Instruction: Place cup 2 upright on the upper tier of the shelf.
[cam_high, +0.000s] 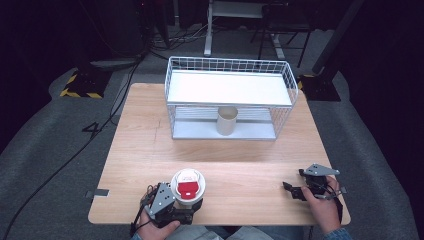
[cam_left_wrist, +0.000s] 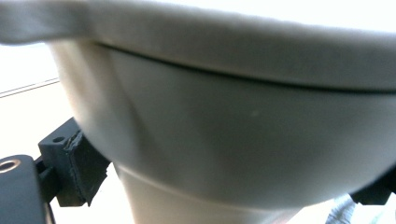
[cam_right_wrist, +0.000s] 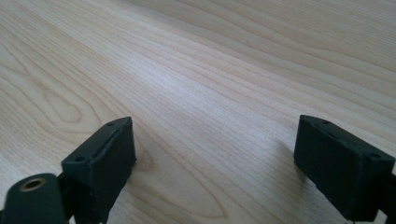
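Observation:
A white cup with a lid and a red label (cam_high: 188, 186) stands near the table's front edge, left of centre. My left gripper (cam_high: 186, 204) is shut on it, its jaws pressed to the cup's sides below the lid. In the left gripper view the cup's wall (cam_left_wrist: 233, 130) is very close, with one black pad (cam_left_wrist: 74, 170) against it. My right gripper (cam_high: 294, 180) rests low at the front right, open, with nothing between its jaws. The right gripper view has that gripper (cam_right_wrist: 215, 158) over bare wood.
A white wire rack (cam_high: 230, 65) with two shelves stands at the back of the wooden table (cam_high: 145, 145). A beige paper cup (cam_high: 227, 120) stands upright on its lower shelf. Cables and stands lie on the floor behind.

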